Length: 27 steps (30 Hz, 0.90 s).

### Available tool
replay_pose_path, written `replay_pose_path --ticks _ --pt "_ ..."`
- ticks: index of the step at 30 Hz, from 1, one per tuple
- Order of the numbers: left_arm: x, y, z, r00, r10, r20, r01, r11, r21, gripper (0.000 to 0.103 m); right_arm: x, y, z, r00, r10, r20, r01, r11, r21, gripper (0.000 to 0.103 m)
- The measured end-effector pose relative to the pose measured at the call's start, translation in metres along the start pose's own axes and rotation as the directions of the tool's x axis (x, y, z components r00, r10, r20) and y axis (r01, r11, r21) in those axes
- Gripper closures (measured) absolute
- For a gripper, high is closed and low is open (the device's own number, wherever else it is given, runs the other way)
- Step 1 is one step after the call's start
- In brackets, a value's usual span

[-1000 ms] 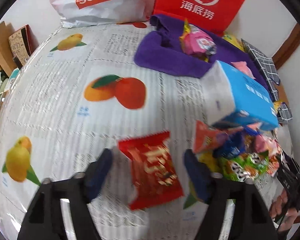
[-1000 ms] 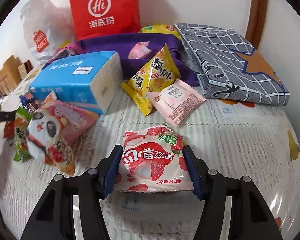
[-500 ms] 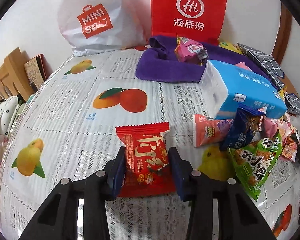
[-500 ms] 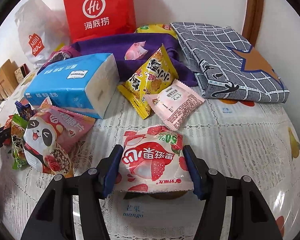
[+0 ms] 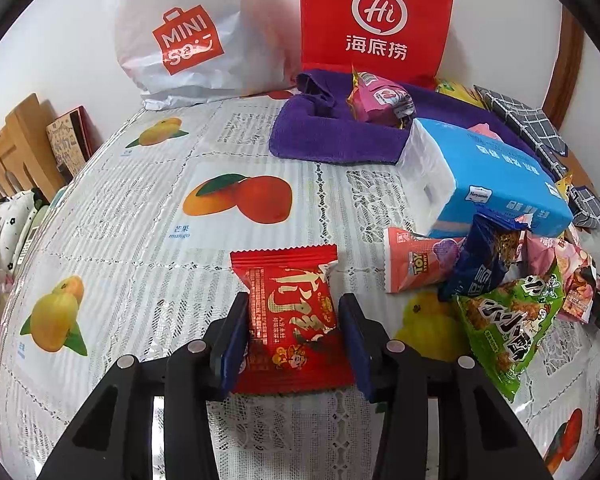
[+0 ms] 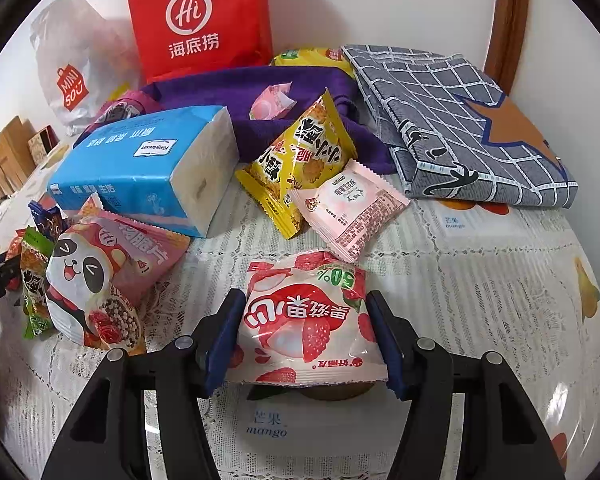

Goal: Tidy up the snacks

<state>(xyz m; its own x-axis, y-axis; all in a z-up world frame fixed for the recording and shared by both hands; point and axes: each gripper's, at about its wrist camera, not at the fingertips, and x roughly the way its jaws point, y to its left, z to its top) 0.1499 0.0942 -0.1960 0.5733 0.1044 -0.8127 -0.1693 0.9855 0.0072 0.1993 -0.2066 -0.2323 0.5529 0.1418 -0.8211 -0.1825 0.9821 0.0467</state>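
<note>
Left hand-held gripper [image 5: 294, 338]: just closed, pads pinching red snack packet [image 5: 290, 314] on tabletop [image 5: 140, 240]. Right hand-held gripper [image 6: 305, 338]: clamped on strawberry snack pouch [image 6: 306, 322], beside pink packet [image 6: 350, 208].

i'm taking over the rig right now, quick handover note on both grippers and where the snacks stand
Left gripper: its jaws have just been closing and now clamp the red snack packet, over open tablecloth.
Right gripper: shut on the strawberry packet, near the table's front edge.
Elsewhere: loose packets lie heaped beside the blue tissue pack; the yellow packet and pale pink packet lie behind the strawberry one.
Done: two packets gripped, none visibly sorted.
Left: place these two, then clear the heap.
</note>
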Motion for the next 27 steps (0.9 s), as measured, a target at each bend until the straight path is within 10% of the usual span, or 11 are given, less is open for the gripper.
replay_pose_path --ticks 27 --pt "-0.036 0.010 0.002 0.997 -0.073 0.013 0.073 0.997 0.006 0.064 -0.023 -0.005 -0.004 1.000 0.007 0.010 -0.008 0.998 0.061 0.044"
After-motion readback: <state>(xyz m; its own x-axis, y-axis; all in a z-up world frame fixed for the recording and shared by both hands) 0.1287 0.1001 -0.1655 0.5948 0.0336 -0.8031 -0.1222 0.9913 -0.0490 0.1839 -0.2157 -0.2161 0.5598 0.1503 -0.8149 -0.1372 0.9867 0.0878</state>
